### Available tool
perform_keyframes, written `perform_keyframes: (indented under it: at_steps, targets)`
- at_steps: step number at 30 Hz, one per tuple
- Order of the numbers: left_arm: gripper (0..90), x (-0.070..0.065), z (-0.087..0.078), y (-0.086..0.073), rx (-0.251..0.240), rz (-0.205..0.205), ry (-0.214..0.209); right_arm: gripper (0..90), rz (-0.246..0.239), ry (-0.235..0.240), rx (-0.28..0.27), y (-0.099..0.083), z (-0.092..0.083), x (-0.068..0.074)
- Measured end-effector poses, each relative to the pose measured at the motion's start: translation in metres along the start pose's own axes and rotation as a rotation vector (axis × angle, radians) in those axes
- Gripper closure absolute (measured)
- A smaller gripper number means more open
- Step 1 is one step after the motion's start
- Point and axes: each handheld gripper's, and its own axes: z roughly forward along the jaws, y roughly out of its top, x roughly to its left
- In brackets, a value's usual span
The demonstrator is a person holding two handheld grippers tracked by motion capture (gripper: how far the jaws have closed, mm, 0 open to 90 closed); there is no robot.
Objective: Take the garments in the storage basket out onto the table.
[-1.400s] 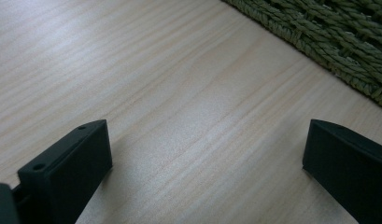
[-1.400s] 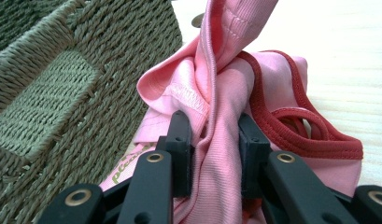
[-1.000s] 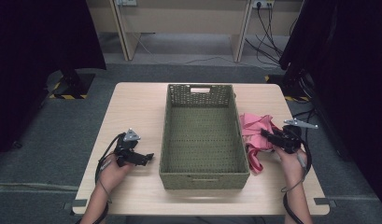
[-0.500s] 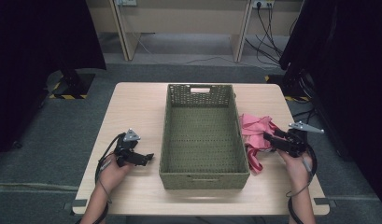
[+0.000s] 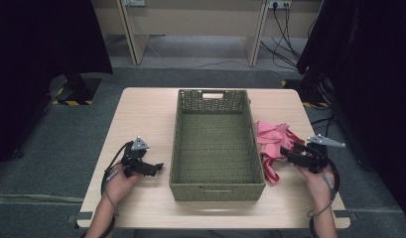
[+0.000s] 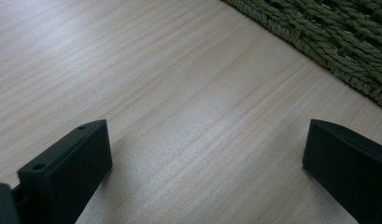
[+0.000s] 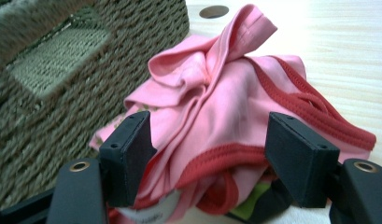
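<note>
Nearest the person, two forearms come up from the lower edge of the high view onto a pale wooden table (image 5: 141, 109). The left gripper (image 5: 152, 167) lies low over the tabletop just left of a woven basket (image 5: 216, 189). In the left gripper view its two black jaws stand wide apart with only bare wood grain between them, and the basket's braided green-brown wall (image 6: 328, 42) crosses the upper right corner, near but apart from the jaws.

The right gripper (image 5: 286, 151) sits on the other side of the basket, pointing toward it, with its tips at a crumpled pink garment (image 5: 273, 144). In the right gripper view the jaws have just been opening: they stand released, one to each side of the garment (image 7: 226, 116), with folds of pink cloth and its darker red trim bulging up between them. The left pad is against or just beside the cloth, the right pad stands clear of it, and neither squeezes it. A little green and white fabric peeks out beneath the pink.

The garment rests in a heap on the table, touching or just beside the basket's right wall, outside it. The basket is rectangular and deep, set lengthwise mid-table, with a handle slot in its far end wall; its woven floor is in plain sight.

Past the table are grey floor, desk legs and cables (image 5: 285, 22).
</note>
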Motion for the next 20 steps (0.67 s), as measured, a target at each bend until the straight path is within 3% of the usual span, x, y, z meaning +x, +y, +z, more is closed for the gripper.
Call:
perform_keyframes:
  at_steps: [9, 20]
  targets:
    - [0.4, 0.000, 0.000, 0.000, 0.000, 0.000, 0.000, 29.1, -0.009, 0.006, -0.007, -0.009, -0.011, -0.001]
    - [0.4, 0.000, 0.000, 0.000, 0.000, 0.001, 0.000, 28.2, -0.001, 0.015, -0.001, -0.012, -0.012, -0.001]
